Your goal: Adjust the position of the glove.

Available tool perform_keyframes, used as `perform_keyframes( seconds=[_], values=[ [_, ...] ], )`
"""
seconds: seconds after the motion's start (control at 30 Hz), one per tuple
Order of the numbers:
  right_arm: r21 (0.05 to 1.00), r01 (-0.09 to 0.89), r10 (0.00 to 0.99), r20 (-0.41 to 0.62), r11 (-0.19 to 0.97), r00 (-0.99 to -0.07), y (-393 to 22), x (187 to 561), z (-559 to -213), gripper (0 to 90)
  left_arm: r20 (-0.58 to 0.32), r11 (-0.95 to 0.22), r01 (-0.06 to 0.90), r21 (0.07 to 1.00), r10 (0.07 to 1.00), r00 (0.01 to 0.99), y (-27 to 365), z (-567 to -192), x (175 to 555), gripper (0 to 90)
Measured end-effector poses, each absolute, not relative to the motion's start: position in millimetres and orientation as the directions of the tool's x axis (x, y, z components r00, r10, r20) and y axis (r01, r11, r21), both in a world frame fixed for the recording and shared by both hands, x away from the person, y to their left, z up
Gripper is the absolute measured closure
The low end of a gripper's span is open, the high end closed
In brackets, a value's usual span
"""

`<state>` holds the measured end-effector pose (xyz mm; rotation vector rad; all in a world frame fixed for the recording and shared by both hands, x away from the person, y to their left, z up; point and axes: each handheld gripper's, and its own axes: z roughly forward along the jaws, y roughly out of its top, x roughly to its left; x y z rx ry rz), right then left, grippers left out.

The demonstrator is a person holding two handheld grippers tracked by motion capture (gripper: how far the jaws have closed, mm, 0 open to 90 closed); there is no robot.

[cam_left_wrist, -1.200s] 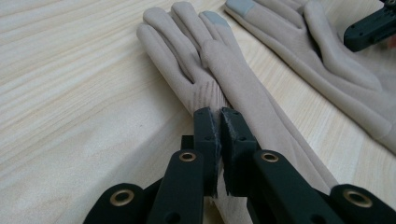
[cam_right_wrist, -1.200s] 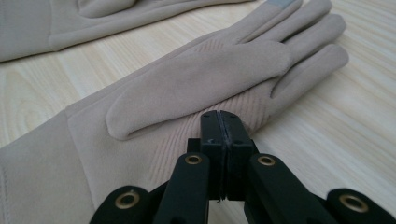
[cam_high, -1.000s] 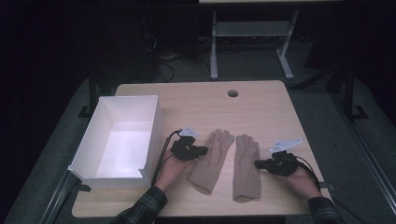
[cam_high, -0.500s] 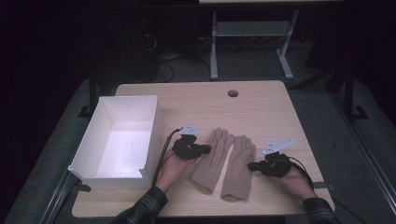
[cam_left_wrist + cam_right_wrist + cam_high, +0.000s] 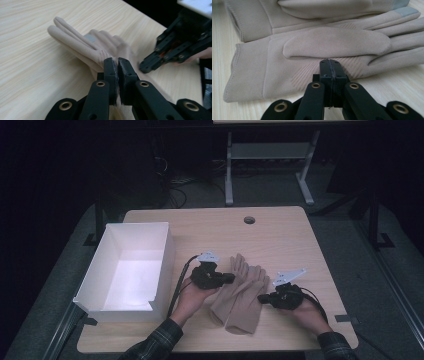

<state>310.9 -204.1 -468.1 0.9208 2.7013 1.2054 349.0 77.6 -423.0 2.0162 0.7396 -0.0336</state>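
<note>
While both grippers sit low over the surface (image 5: 280, 227), their fingers are pinched together. The left gripper (image 5: 117, 65) has its fingers clamped on the edge of the upper glove (image 5: 82, 46), with a sliver of beige fabric squeezed between the pads. The right gripper (image 5: 330, 65) has its fingers closed tight right at the palm edge of the lower glove (image 5: 294, 72); I honestly can't tell if any cloth is caught in there or if it's just touching.

Both gloves lie near the front of the surface between the two hands, one partly overlapping the other, fingers pointing away from the person. A white box (image 5: 102, 306) stands to the left, just beside the left hand (image 5: 190, 295). It's a light wood surface with a round cable hole (image 5: 249, 220) near the back. The room behind is dark, with a metal stand (image 5: 229, 175) on the floor.

Plaid sleeves get cut off at the bottom edge of the high view.
</note>
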Motion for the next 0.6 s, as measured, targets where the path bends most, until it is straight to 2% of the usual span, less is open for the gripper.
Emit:
perform_keyframes(
  seconds=[0.6],
  values=[
    [0.703,0.481,0.523,0.181,0.523,-0.833,-178,318,-469,89.8,-0.307,-0.395,0.493,0.775,0.446,0.841,57,-424,342,85.5]
  ],
)
